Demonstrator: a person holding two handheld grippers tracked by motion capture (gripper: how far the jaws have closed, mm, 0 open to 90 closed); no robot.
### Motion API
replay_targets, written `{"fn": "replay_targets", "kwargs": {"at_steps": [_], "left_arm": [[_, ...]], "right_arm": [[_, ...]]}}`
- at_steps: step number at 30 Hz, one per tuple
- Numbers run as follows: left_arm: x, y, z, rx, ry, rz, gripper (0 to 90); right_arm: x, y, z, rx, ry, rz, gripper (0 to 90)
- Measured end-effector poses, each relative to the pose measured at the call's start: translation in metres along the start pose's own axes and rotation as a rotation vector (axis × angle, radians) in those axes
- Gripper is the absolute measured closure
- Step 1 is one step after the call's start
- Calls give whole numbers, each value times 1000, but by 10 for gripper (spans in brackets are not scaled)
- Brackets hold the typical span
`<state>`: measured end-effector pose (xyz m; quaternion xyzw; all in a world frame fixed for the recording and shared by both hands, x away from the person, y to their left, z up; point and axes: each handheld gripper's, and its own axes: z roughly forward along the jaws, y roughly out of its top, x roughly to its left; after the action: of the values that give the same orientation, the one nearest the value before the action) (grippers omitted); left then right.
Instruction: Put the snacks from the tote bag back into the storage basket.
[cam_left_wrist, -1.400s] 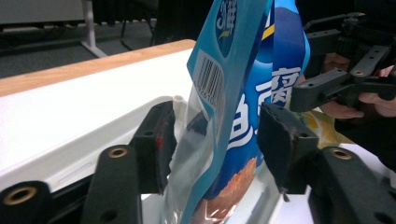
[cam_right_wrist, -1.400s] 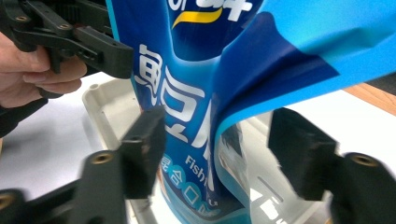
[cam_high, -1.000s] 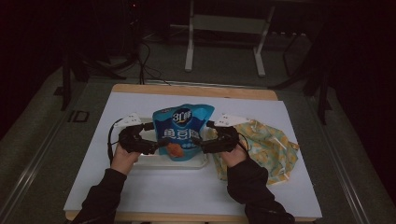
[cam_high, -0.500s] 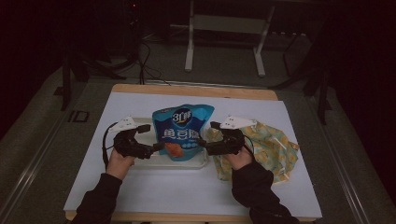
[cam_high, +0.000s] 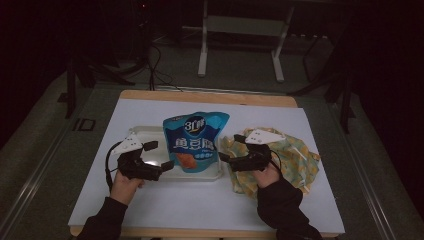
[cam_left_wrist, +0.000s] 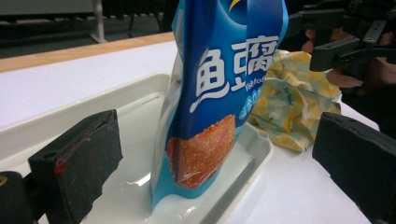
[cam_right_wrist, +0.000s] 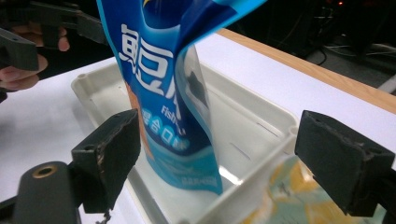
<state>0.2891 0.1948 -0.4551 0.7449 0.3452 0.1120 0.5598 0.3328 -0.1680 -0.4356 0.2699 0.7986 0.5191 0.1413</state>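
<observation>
High view: a blue snack pouch (cam_high: 195, 141) is being left standing upright in a white tray (cam_high: 145, 137) on the white table (cam_high: 200, 210). Left gripper (cam_high: 159, 155) and right gripper (cam_high: 231, 150) are being held released, jaws spread, flanking the pouch without touching. A yellow patterned cloth (cam_high: 295, 160) is lying beside the tray.

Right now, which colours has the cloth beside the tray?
The cloth is yellow with pale blue-green patches and some white, best seen in the left gripper view.
</observation>
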Motion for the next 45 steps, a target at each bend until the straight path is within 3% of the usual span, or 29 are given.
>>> {"fn": "replay_targets", "kwargs": {"at_steps": [7, 14, 20, 29, 36, 45], "left_arm": [[-11, -9, -1, 13, 20, -24, 18], [-21, -23, -6, 28, 11, -31, 18], [-37, -32, -7, 43, -32, -21, 18], [-56, -33, 4, 54, -99, 8, 18], [-72, -32, 23, 70, -189, 45, 18], [-80, -35, 44, 81, -232, 70, 18]], "right_arm": [[-2, -12, -20, -9, -6, 8, 141], [-3, -26, -38, -18, -7, 7, 141], [-3, -36, -48, -15, -26, 14, 141], [-5, -52, -67, -23, -52, 19, 141], [-9, -63, -85, -52, -71, 36, 142], [-12, -76, -100, -48, -100, 36, 144]]}}
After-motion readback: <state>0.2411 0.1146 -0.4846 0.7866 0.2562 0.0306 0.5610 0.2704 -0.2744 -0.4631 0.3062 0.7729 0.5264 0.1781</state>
